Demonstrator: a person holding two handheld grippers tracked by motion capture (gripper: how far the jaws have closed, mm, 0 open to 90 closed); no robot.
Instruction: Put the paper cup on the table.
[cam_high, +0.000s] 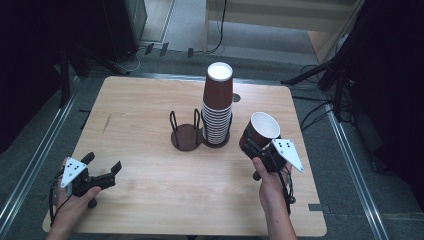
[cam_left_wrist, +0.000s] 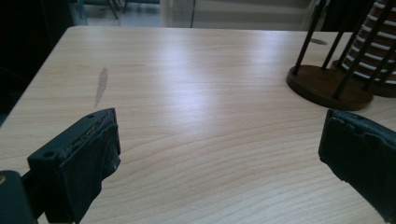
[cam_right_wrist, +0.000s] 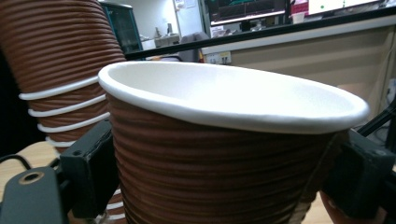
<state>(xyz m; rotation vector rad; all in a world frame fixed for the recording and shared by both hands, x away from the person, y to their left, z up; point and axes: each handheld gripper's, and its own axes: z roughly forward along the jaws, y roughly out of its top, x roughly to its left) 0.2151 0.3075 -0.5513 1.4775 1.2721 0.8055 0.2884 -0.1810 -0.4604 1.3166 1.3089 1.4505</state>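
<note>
The brown paper cup (cam_high: 261, 129) is sitting mouth-up, tilted, above the table's (cam_high: 150, 150) right side, just beside the cup stack (cam_high: 217, 107). The right gripper (cam_high: 257, 150) is pinching its ribbed wall. The left gripper (cam_high: 102, 167) is resting near-left, jaws spread, gripping nothing.

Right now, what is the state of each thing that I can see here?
Held cup: mouth up, tilted, clamped in the right gripper.
Cup stack: upside down, in its holder.
Empty holder: upright, no cups.
Left gripper: jaws open, holding nothing.
</note>
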